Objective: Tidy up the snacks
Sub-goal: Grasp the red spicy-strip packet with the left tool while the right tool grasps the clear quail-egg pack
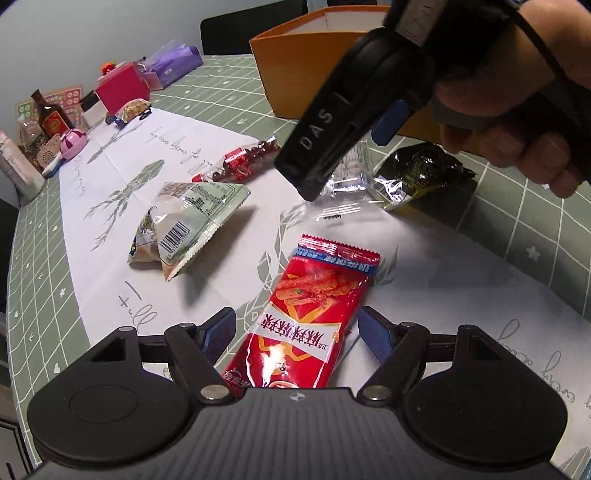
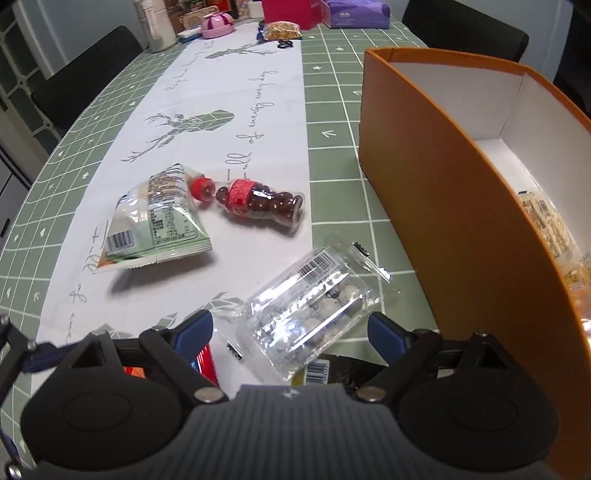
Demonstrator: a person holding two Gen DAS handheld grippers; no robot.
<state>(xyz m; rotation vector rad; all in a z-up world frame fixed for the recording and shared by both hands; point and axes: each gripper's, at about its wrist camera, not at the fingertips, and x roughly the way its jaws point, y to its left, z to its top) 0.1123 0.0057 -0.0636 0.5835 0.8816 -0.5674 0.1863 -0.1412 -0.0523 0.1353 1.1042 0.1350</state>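
A green grid tablecloth [image 2: 332, 122] is covering the table, with a white runner [image 2: 229, 122] printed with deer lying along it. At the far end, a brown bottle [image 1: 51, 116] is standing upright beside a pink lidded container [image 1: 73, 142], a magenta box [image 1: 120, 90] is sitting nearby, and a purple pack [image 2: 356, 14] is resting further along. Black chairs [image 2: 79, 70] are waiting around the edge.
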